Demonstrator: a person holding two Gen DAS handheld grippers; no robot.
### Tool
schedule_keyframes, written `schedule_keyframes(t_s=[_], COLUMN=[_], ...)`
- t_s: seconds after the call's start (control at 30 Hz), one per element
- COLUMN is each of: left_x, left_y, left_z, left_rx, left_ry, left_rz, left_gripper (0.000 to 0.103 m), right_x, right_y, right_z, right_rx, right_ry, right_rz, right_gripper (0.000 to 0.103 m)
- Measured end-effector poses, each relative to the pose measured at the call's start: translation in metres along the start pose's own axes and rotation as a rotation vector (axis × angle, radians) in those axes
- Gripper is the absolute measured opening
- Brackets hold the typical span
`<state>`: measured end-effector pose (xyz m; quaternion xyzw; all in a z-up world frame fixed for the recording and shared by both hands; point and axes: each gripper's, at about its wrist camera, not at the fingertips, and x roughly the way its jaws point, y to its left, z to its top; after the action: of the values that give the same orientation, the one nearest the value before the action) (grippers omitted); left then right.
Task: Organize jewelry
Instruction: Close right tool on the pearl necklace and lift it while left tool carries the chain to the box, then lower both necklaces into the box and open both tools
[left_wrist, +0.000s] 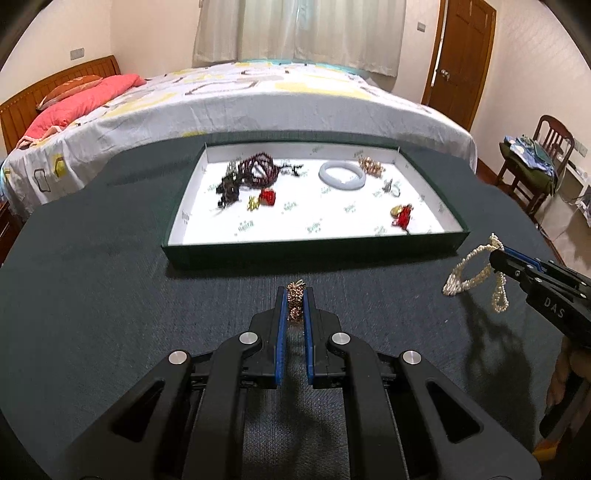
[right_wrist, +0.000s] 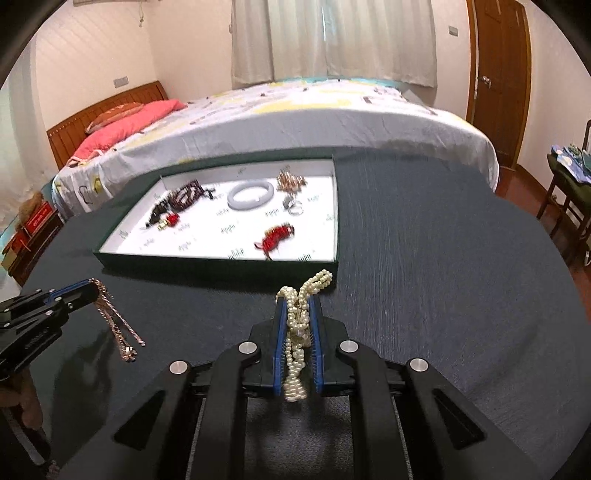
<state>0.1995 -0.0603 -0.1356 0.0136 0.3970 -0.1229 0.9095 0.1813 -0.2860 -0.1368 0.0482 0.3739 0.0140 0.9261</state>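
Gripping, apparently, gold chain (left_wrist: 295, 301) and pearls (right_wrist: 301, 332), both tongs hover over dark tablecloth (left_wrist: 110, 295) beside bed (left_wrist: 258, 99)

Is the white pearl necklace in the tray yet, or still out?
Out. The white pearl necklace hangs clamped in the right gripper, short of the green-walled tray.

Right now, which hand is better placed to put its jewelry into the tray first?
Probably the right. The right tool, shut on the pearl necklace, hangs near the tray corner. The left tool, shut on the gold chain, seems farther from the rim.
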Motion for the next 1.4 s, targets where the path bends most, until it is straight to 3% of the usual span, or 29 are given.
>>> schedule_keyframes(t_s=[0.8, 1.4], left_x=[-0.062, -0.038], left_y=[-0.004, 0.012], left_z=[0.044, 0.1], left_rx=[0.02, 0.008], left_ry=[-0.184, -0.247], left_rz=[-0.017, -0.009], left_gripper=[0.008, 0.008], right_x=[-0.059, -0.028], right_y=[0.037, 0.063], right_z=[0.044, 0.099], right_rx=[-0.057, -0.091], right_ry=[-0.178, -0.235], right_rz=[0.072, 0.122], right_gripper=[0.013, 0.012])
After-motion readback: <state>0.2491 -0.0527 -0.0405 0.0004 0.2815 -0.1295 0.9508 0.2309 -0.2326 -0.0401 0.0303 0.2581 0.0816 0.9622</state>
